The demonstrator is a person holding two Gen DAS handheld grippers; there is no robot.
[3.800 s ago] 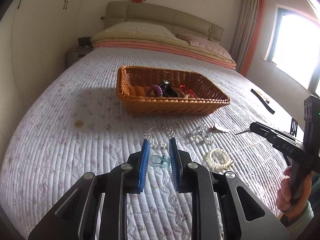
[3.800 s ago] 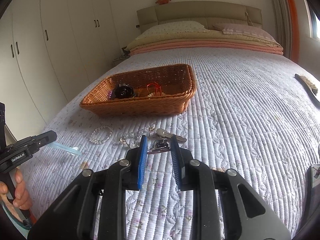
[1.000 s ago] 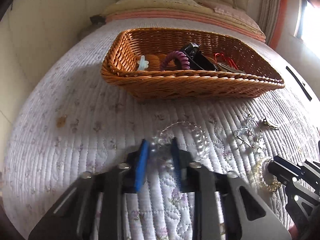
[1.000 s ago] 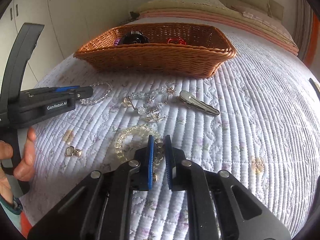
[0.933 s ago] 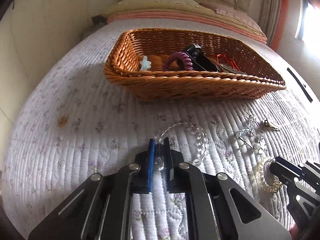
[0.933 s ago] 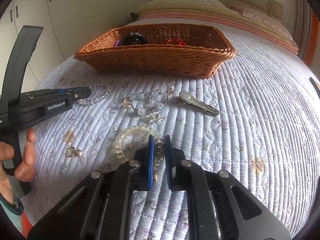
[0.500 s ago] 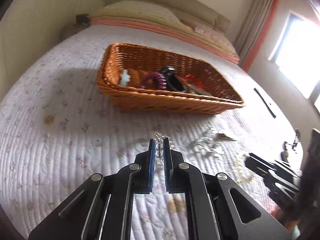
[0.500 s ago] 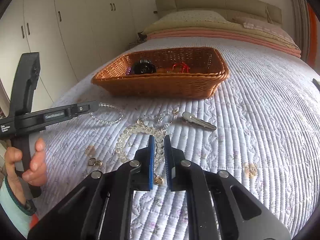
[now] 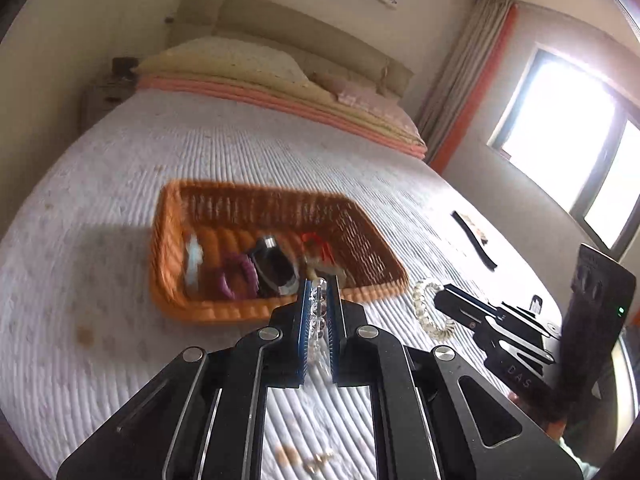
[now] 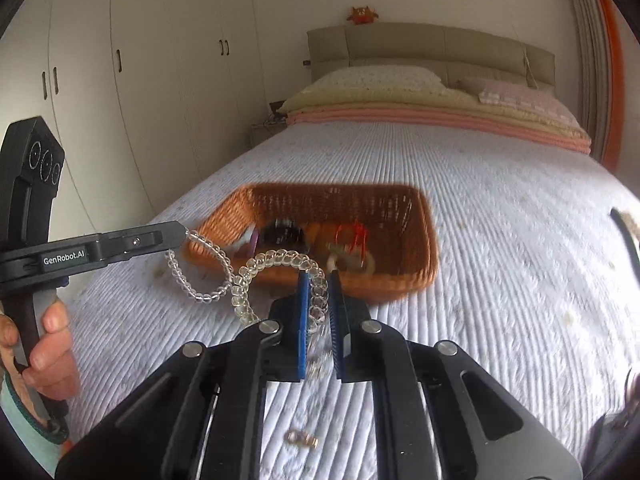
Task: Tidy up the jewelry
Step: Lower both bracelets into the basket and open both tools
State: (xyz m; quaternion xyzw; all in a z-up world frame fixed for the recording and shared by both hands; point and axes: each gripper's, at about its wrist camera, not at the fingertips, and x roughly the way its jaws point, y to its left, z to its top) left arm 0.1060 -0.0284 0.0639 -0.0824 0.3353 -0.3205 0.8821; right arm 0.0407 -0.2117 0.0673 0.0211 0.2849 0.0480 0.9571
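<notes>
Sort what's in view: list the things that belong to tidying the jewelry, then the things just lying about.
Part of the job:
- clear bead bracelet, held by the left gripper
- chunky bead bracelet, held by the right gripper
- wicker basket
- small gold clasp on the quilt

Just lying about:
- pillows
- black strap
- wardrobe

Both wrist views above the bed (image 9: pixel 100 200), facing the shared basket (image 10: pixel 424 272).
</notes>
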